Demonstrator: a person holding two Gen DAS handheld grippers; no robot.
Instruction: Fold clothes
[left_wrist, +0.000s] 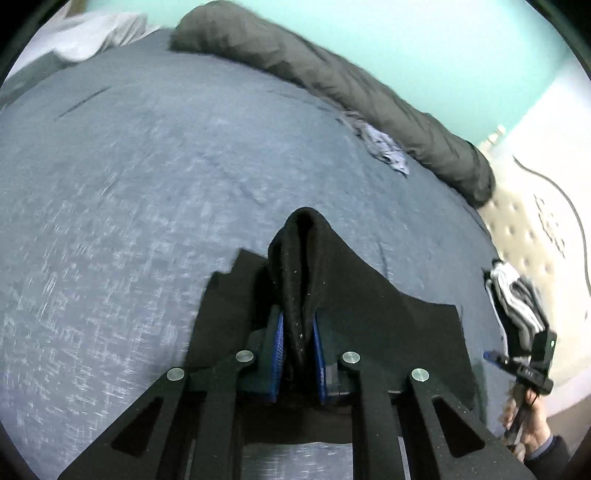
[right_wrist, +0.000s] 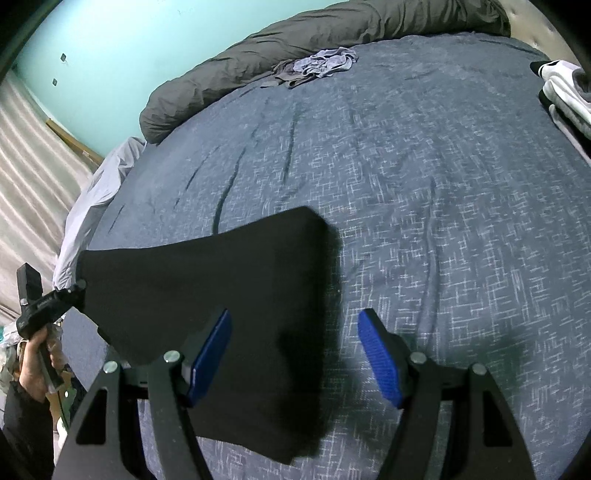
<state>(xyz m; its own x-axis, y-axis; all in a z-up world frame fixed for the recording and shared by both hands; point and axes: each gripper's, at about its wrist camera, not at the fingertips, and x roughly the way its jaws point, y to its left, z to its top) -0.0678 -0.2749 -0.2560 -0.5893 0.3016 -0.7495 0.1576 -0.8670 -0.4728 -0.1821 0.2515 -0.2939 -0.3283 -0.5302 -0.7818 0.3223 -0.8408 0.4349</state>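
Observation:
A black garment lies on the blue-grey bedspread. One corner of it is lifted off the bed. My left gripper is shut on that bunched corner, the cloth pinched between its blue pads. In the right wrist view the same garment stretches from the left gripper at the bed's left edge across the cover. My right gripper stands open just above the garment's right edge, with nothing pressed between its pads. A hand holds the left gripper's handle.
A rolled dark grey duvet runs along the far side of the bed, with a crumpled lilac-grey garment beside it. A stack of black and white clothes sits at the right edge. A turquoise wall and a beige tufted headboard lie beyond.

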